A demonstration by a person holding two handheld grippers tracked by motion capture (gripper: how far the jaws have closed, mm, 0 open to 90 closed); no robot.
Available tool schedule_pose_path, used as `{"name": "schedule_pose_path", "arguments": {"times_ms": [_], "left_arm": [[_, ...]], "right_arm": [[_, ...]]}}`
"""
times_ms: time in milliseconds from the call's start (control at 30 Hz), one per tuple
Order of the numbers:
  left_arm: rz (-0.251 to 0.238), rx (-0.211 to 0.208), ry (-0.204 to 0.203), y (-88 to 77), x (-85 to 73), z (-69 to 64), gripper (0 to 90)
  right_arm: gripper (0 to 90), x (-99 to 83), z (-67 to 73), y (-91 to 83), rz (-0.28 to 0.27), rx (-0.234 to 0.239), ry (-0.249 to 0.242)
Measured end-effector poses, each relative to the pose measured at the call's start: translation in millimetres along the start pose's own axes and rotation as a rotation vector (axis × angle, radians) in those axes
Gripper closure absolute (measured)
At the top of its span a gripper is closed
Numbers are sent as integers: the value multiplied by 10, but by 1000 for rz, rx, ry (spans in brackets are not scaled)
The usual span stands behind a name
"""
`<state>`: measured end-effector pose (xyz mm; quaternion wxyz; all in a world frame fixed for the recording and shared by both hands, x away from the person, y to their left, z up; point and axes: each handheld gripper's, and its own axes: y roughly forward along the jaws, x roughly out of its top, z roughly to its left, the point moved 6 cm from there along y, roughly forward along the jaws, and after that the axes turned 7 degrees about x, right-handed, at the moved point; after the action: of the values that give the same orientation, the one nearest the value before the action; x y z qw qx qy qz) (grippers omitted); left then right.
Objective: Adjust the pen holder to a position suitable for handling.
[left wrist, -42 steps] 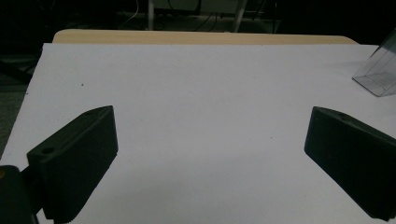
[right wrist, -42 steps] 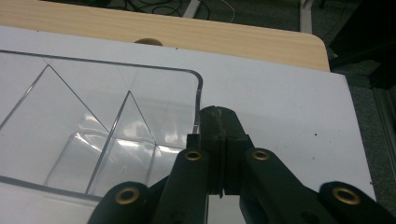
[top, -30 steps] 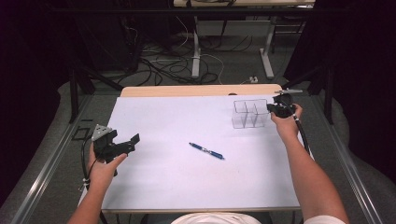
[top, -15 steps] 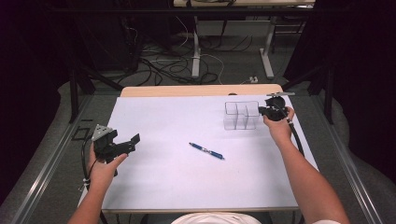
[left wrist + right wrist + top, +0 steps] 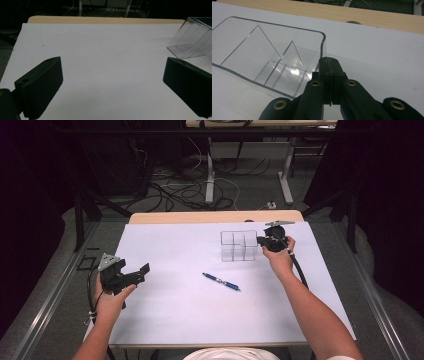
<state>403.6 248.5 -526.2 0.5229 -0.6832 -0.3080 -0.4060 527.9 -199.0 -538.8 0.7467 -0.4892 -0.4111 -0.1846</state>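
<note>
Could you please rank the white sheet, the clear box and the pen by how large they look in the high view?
1. White sheet, by far the largest; it covers most of the table.
2. Clear box, held by its right wall in the shut right tongs.
3. Pen, long but thin, so the least area.

Dim room; grey floor (image 5: 240, 195) strewn with cables (image 5: 170, 190); white-topped bench (image 5: 175, 320), wooden far edge; metal desk legs (image 5: 210, 170) beyond.

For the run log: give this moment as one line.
right gripper: shut on clear organizer wall | left gripper: open, holding nothing | pen: on table
</note>
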Motion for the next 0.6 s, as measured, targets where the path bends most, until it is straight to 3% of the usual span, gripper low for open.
{"name": "schedule_pose_path", "arguments": {"times_ms": [167, 400, 600], "left_arm": [[3, 0, 3, 1, -2, 7, 30], [1, -2, 0, -3, 1, 11, 30], [-3, -1, 1, -4, 3, 11, 30]], "right_arm": [[900, 29, 161, 96, 1, 17, -27], [900, -1, 396, 192, 16, 57, -22], [900, -16, 492, 261, 19, 74, -44]]}}
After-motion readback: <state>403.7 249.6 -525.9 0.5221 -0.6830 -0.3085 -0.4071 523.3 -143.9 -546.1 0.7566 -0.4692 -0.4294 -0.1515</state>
